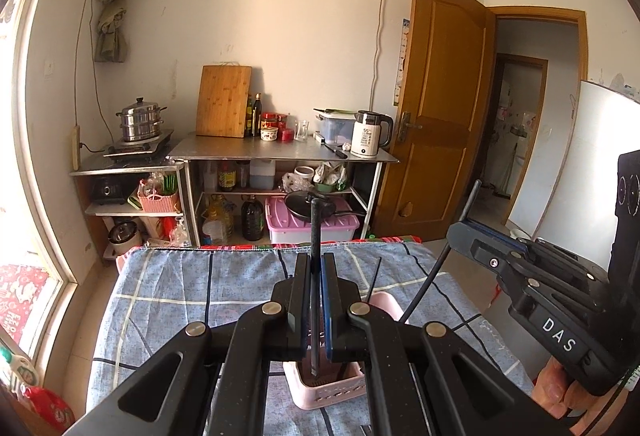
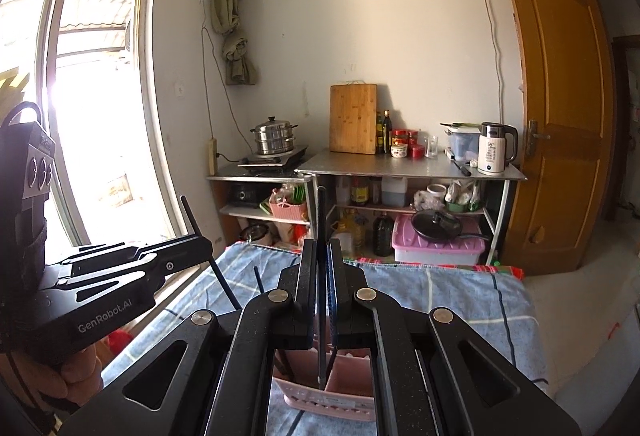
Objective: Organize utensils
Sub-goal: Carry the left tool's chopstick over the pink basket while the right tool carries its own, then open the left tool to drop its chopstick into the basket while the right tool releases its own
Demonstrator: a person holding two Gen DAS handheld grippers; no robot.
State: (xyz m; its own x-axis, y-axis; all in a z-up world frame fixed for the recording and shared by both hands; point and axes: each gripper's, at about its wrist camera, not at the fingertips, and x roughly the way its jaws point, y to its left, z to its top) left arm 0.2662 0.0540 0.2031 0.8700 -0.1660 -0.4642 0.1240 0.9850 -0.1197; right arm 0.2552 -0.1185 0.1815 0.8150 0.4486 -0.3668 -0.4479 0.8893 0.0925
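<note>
Holding: one dark chopstick in each claw, both above the pink basket.
Left claw (image 1: 316, 300): clenched on a black chopstick (image 1: 315, 236) that stands nearly upright between the pads, its lower tip hanging just over the pink basket (image 1: 332, 392).
Right claw (image 2: 321, 288): clenched on another thin dark chopstick (image 2: 321, 220), also close to upright, its lower end showing over the basket's inner divider (image 2: 344, 376).
Basket: sits on the blue checked cloth (image 1: 180, 284) that covers the counter, directly below both claws; in the right view it has at least two compartments.
Other sticks: a further thin dark rod (image 1: 374, 276) rises near the basket; I cannot tell whether it stands inside it.
Step in hand: as I judge it, carrying both chopsticks to one compartment of the basket.
Doing it well: keep each stick upright so the tip enters first, line both tips over the same compartment and not across the divider, lower until the tips are inside the walls, and only then loosen the pads.
Risk: my two claws are near each other, so the sticks could knock together, and a tilted stick may catch the rim and tip the light basket.
Far side: shelves with a kettle (image 1: 370, 134) play no part.
</note>
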